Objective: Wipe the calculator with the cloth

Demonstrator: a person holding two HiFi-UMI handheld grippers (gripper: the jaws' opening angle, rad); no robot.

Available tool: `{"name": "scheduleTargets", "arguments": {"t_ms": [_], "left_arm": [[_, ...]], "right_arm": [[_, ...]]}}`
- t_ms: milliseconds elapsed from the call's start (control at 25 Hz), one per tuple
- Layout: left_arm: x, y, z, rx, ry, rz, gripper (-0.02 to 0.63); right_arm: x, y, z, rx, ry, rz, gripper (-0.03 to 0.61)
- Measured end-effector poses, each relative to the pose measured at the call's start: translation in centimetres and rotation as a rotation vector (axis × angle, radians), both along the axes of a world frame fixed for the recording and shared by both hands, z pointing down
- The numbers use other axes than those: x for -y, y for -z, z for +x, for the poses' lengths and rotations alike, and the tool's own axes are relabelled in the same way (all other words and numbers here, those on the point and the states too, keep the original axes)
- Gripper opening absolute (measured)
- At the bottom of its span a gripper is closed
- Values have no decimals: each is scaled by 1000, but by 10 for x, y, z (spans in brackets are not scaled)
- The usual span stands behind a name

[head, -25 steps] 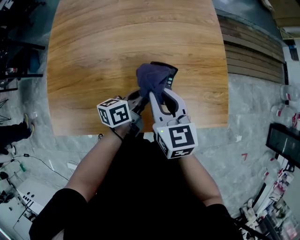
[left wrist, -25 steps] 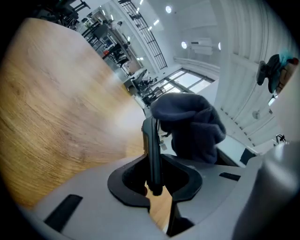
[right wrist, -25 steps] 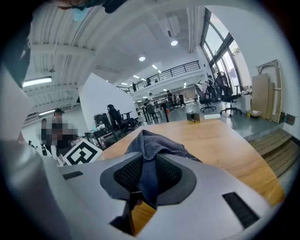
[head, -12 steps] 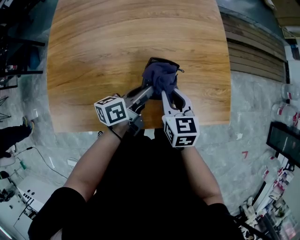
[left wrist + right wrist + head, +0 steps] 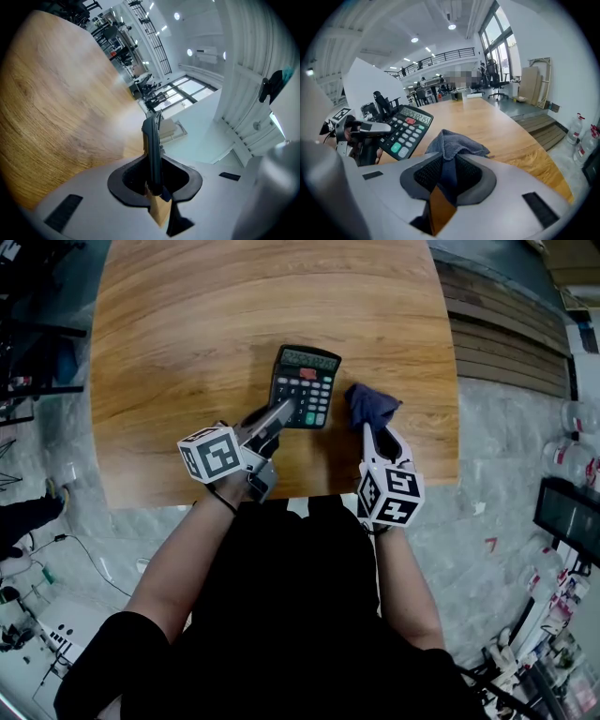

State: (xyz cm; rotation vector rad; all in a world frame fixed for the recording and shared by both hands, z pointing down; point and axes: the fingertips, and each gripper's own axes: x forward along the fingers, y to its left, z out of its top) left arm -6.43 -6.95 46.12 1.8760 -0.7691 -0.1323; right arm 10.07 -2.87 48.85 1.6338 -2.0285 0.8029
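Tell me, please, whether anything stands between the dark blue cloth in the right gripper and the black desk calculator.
Nothing visible does. The dark blue cloth, pinched in the right gripper, is right of the black calculator with only bare wooden table between. The left gripper clamps the calculator's near edge.

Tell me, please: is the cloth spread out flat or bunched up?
Bunched up. The cloth is a crumpled lump pinched in the right tongs, with folds rising above them, beside the calculator.
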Motion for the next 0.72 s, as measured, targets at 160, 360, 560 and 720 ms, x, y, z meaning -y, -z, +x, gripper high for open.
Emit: {"name": "scheduleTargets", "arguments": {"t_ms": [160,360,560,720], "left_arm": [[0,-4,8,-1,-6,-12,69],[-4,-1,20,-17,-27,-16,69],[-6,1,27,-3,-43,-6,69],[-8,5,27,-11,-58,9,69]], "right_arm": [[18,45,-9,38,17,103,77],[36,117,-54,114,115,259,77],[38,145,-92,167,213,312,77],[31,123,-116,159,266,265,77]]}}
